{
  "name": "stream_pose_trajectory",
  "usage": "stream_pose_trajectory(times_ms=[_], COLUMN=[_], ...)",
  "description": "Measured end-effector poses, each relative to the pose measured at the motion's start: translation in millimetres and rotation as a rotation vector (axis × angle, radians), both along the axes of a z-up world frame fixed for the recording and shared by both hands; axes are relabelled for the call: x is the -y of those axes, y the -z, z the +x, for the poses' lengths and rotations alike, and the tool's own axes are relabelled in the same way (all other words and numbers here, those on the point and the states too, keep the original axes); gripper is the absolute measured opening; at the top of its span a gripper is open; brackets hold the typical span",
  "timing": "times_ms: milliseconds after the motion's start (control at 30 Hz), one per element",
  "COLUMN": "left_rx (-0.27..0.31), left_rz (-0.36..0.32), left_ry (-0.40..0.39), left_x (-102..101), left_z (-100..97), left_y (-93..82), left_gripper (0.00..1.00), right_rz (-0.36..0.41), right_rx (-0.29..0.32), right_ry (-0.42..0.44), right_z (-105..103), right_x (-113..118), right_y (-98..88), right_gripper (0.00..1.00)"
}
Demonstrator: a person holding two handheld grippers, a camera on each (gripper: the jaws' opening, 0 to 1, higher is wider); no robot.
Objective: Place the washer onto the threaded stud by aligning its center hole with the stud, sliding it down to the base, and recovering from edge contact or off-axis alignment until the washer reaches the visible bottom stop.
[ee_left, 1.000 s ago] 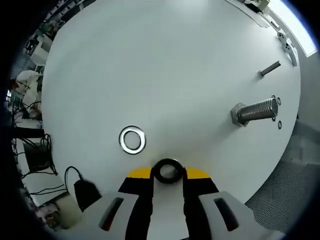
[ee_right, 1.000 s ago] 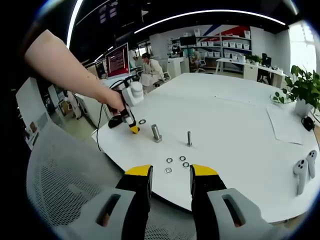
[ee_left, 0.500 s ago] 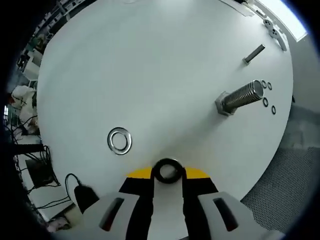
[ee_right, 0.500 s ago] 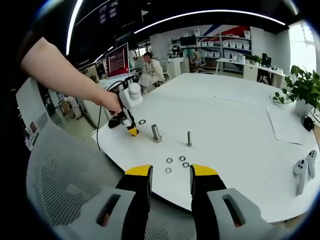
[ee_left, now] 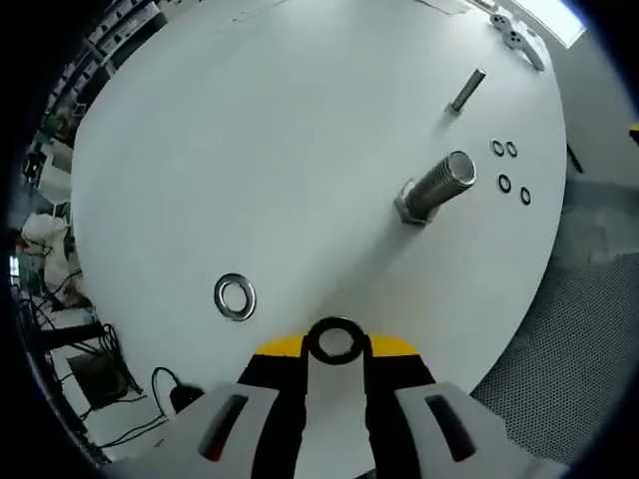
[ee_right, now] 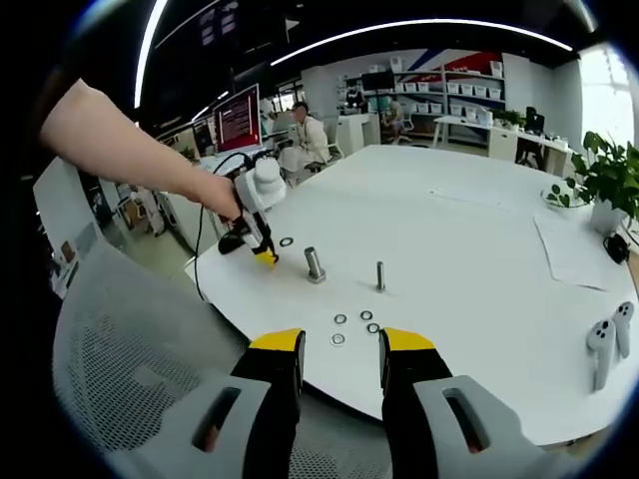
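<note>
A dark washer [ee_left: 335, 324] sits pinched between the yellow-tipped jaws of my left gripper [ee_left: 334, 345], which is shut on it and held above the white table [ee_left: 250, 130]. The large threaded stud [ee_left: 435, 186] stands on its hex base up and to the right of the washer, apart from it. In the right gripper view a person's hand holds the left gripper [ee_right: 264, 251] just left of the same stud [ee_right: 314, 264]. My right gripper [ee_right: 340, 349] is open, with nothing between its jaws, off the table's near edge.
A loose washer [ee_left: 235, 297] lies on the table left of my left gripper. A thin stud [ee_left: 465, 91] and several small washers [ee_left: 509, 166] lie beyond the large stud. A mesh chair [ee_right: 140, 349], paper [ee_right: 574, 249], white controllers [ee_right: 605, 339] and a plant [ee_right: 599, 180] surround the work area.
My left gripper with the washer has shifted a little toward the large stud, and its view has turned. The right gripper has stayed where it was.
</note>
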State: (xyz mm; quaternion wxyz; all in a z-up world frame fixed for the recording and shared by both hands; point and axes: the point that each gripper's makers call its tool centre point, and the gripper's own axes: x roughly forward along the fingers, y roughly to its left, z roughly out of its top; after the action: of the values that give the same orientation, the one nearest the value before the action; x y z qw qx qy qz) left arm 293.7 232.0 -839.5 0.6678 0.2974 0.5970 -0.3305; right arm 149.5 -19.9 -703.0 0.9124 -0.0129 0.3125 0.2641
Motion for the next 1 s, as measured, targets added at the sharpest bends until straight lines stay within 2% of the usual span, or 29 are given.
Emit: stream_pose_trajectory(times_ms=[133,233,433,567,1000], left_rx=[0.021,0.053,0.077,0.083,0.066], left_rz=[-0.051,-0.090,-0.113,-0.121,-0.123], left_ry=[0.010,0.050,0.078,0.108,0.160], left_x=[19,35,58,68,85], left_z=[10.2,15.8,21.4,18.4,9.1], left_y=[-16.5,-24.5,-41.7,-53.1,-57.2], left_gripper=[0.19,0.19,0.19,0.19,0.19], right_rz=[0.002,0.002,0.003,0.004,0.006], right_rx=[0.001,0.001,-0.001,-0.002,-0.001], right_ry=[0.000,-0.003,-0.009,-0.018,-0.023], right_z=[0,0,0,-1,-2], right_x=[0,-1,-1,-3,-5], right_y=[-0.3,-0.3,0.0,-0.1,-0.6], right_gripper=[0.32,0.32,0.32,0.32,0.32])
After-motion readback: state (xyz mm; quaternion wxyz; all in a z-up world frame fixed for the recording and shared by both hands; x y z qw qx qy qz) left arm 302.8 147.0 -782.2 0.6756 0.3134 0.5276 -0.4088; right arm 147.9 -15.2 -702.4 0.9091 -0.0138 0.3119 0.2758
